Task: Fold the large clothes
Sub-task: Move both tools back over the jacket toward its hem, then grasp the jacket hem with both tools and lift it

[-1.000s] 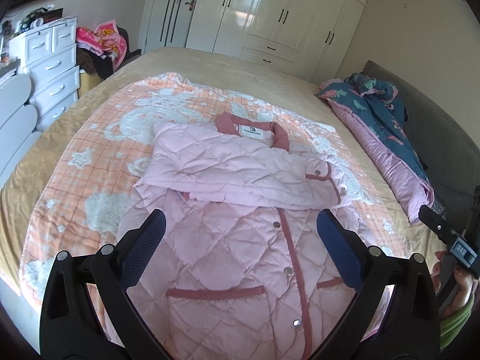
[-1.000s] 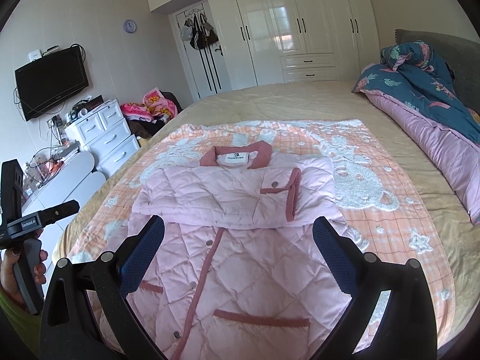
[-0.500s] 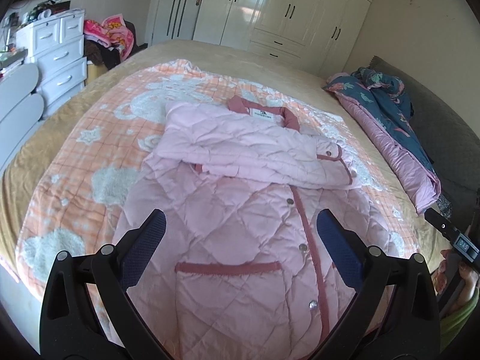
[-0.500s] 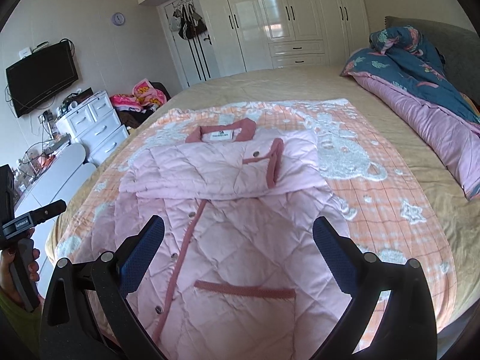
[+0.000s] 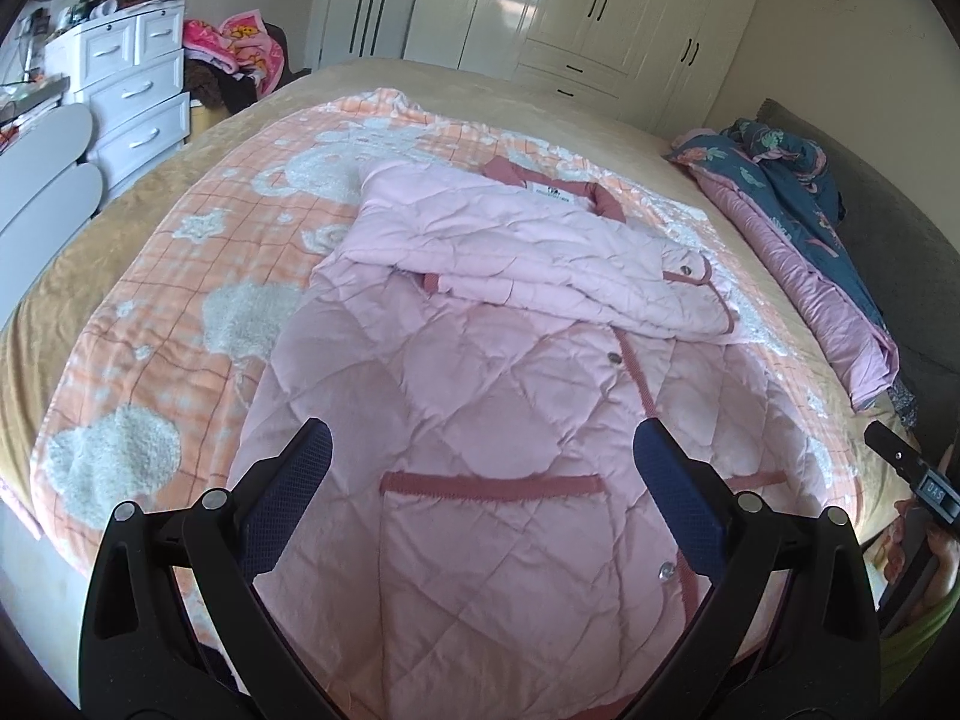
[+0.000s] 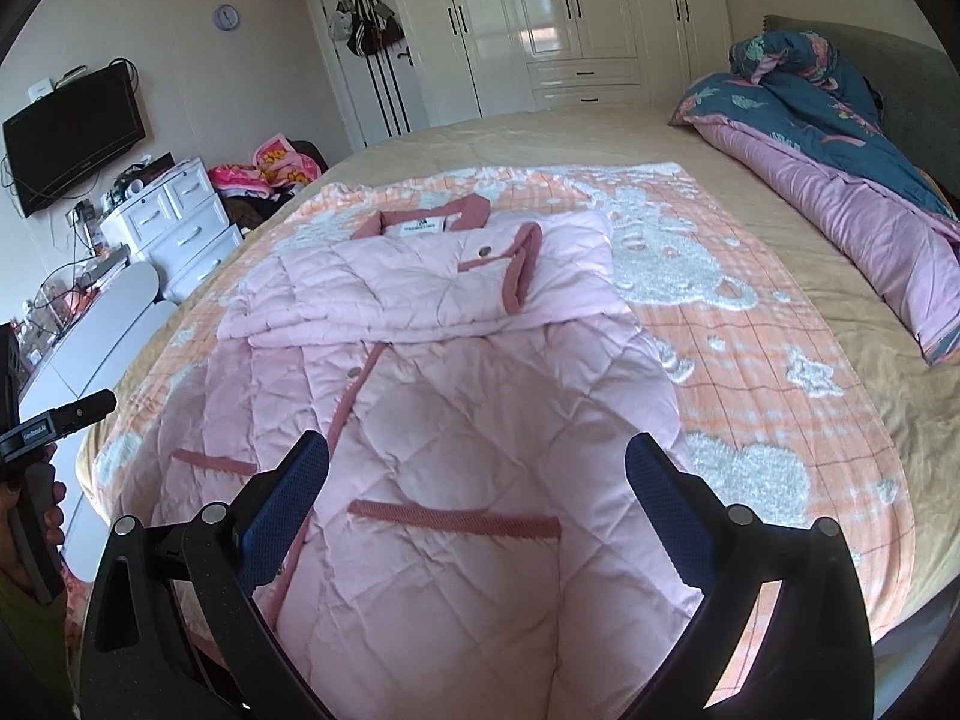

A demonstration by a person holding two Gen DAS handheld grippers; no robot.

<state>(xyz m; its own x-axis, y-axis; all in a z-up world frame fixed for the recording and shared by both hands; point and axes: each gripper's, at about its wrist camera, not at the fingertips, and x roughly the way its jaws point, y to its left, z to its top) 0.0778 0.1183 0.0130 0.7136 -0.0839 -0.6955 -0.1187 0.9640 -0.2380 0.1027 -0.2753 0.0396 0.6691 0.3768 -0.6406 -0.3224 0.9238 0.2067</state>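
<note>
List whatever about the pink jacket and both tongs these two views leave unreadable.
- Pink jacket hem: both wrist views, hidden behind the tongs' frames and cut by the bottom edge.
- Collar label text: too small in both.
- What lies under the folded sleeves: covered.
- Left tongs and right tongs: open, empty; handles out of frame.

The bed [image 6: 540, 138] carried a tan cover, and over its middle lay an orange checked blanket [image 6: 750, 324] with white fleecy patches. On the blanket, toward the near edge, lay the pink quilted coat [image 6: 468, 420], its sleeves folded across the chest below the collar. Along the bed's right side lay a bunched blue-and-pink quilt [image 6: 840, 138], apart from the blanket.
</note>
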